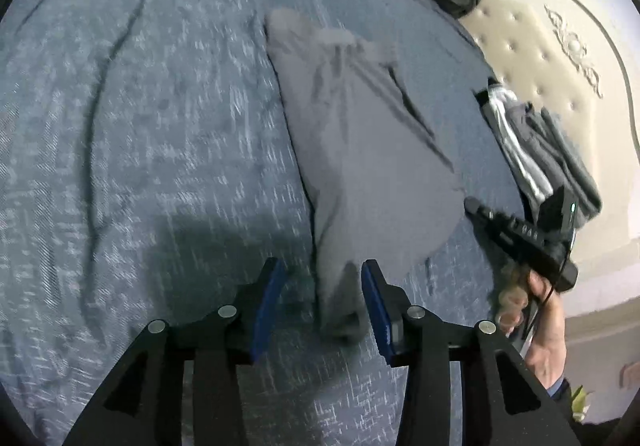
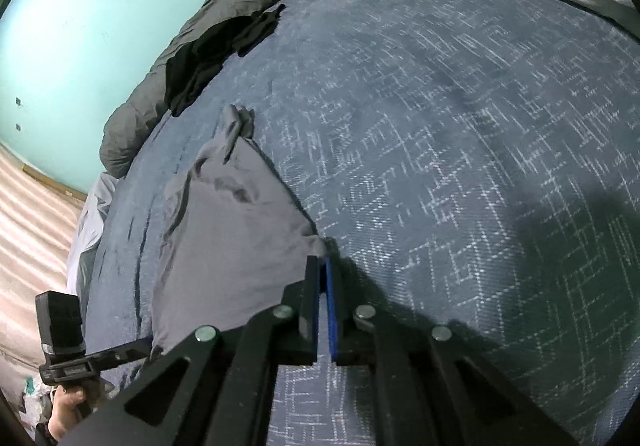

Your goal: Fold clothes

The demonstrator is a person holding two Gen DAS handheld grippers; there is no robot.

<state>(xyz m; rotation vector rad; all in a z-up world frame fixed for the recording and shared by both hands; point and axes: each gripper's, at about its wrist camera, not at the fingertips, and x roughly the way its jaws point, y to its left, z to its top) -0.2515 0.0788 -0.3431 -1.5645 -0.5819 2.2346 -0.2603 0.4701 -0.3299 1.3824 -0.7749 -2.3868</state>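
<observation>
A blue bed cover point(image 1: 140, 166) lay under a grey cloth point(image 1: 360, 150).
The left gripper point(image 1: 324, 288) stood open around the cloth's end; the right gripper point(image 2: 323, 266) was closed, pinching its corner; no writing could be read.

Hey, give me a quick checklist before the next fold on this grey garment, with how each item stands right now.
1. Right claw shut at a corner of the grey garment: looks ok, though cloth between its pads is barely visible.
2. Left claw gripping the near end: not ok; it is open, cloth lies between the pads untouched.
3. Garment flat: not ok; wrinkled, bunched at the far end.
4. Bedspread beside the garment free for folding: ok.
5. Folded dark clothes away from the garment: ok, apart.
6. Picture sharp enough to judge edges: not ok in the left wrist view, blurred.
</observation>
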